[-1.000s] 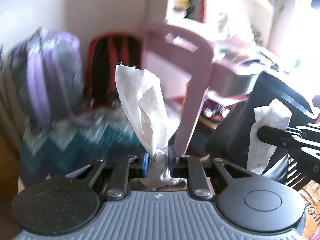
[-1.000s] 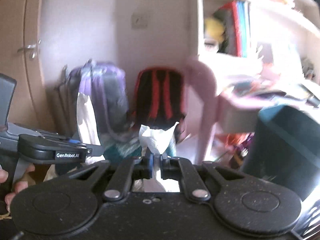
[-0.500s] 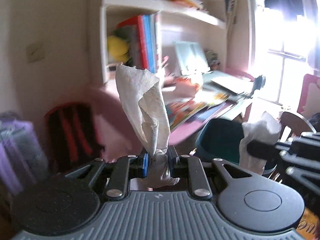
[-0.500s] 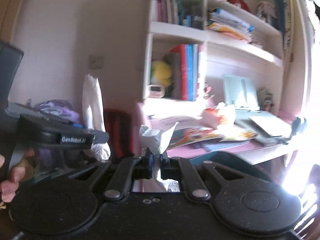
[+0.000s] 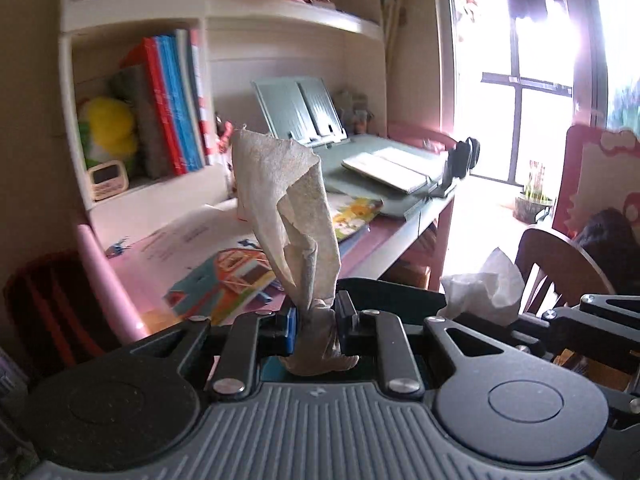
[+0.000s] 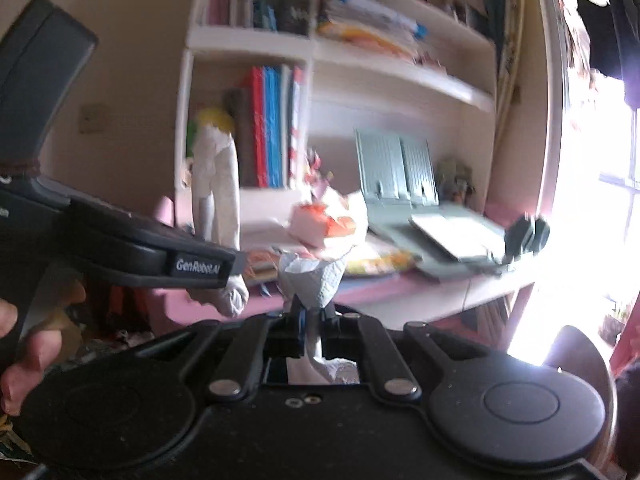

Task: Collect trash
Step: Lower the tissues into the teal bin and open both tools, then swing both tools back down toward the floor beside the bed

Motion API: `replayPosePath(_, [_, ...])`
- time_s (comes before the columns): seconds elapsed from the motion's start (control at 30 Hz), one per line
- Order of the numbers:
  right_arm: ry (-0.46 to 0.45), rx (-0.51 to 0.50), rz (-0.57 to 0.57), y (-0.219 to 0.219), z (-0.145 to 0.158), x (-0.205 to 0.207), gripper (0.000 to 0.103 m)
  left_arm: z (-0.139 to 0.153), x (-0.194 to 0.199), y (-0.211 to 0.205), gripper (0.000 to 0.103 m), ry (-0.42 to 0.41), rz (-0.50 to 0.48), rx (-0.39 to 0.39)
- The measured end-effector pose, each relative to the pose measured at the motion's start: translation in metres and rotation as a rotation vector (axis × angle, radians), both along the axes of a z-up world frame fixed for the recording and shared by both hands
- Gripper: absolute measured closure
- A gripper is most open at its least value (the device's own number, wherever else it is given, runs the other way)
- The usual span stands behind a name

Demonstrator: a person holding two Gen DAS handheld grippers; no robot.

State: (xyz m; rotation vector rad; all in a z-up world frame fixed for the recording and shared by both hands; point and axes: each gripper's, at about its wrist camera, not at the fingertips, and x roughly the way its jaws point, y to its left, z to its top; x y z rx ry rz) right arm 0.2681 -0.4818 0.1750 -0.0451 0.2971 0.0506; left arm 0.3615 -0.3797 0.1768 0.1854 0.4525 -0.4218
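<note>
My left gripper (image 5: 316,316) is shut on a long crumpled white paper towel (image 5: 288,208) that stands up from the jaws. My right gripper (image 6: 314,316) is shut on a smaller crumpled white tissue (image 6: 314,276). That tissue also shows at the right of the left wrist view (image 5: 484,292), and the paper towel shows in the right wrist view (image 6: 218,200). A dark teal bin rim (image 5: 392,292) sits just beyond my left fingertips, below both grippers. A crumpled orange-and-white wrapper (image 6: 324,224) lies on the pink desk (image 5: 168,248).
The desk carries picture books (image 5: 228,276), a grey book stand (image 5: 308,108) and an open book (image 5: 392,168). Shelves with books (image 5: 172,100) and a yellow toy (image 5: 108,128) rise behind. A wooden chair back (image 5: 560,264) stands right, by a bright window (image 5: 528,120).
Both grippers have swung up and to the right, from the backpacks on the floor to the desk and shelves. Each still holds its paper. The bin rim now sits close under my left gripper.
</note>
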Motion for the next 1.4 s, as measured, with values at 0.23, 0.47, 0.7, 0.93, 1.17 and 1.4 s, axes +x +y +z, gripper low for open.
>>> replayPosePath(0.23, [0.129, 0.031, -0.025, -0.022, -0.038, 0.036, 0.098, -0.037, 0.038, -0.028, 0.084, 0.102, -0.005, 0.060])
replayPosePath(0.47, [0.206, 0.027, -0.005, -0.020, -0.060, 0.051, 0.092, -0.078, 0.059, -0.040, 0.084, 0.203, 0.001, 0.136])
replayPosePath(0.7, [0.270, 0.023, 0.006, -0.020, -0.079, 0.051, 0.084, -0.104, 0.064, -0.047, 0.077, 0.275, -0.001, 0.196])
replayPosePath(0.93, [0.294, 0.025, -0.003, -0.023, -0.085, 0.047, 0.072, -0.109, 0.055, -0.042, 0.032, 0.272, 0.024, 0.193])
replayPosePath(1.17, [0.270, 0.054, -0.011, -0.026, -0.073, 0.035, 0.059, -0.092, 0.038, -0.031, 0.029, 0.245, 0.020, 0.172])
replayPosePath(1.4, [0.232, 0.017, 0.001, -0.014, -0.051, 0.010, 0.048, -0.068, 0.015, -0.006, 0.023, 0.212, 0.038, 0.140])
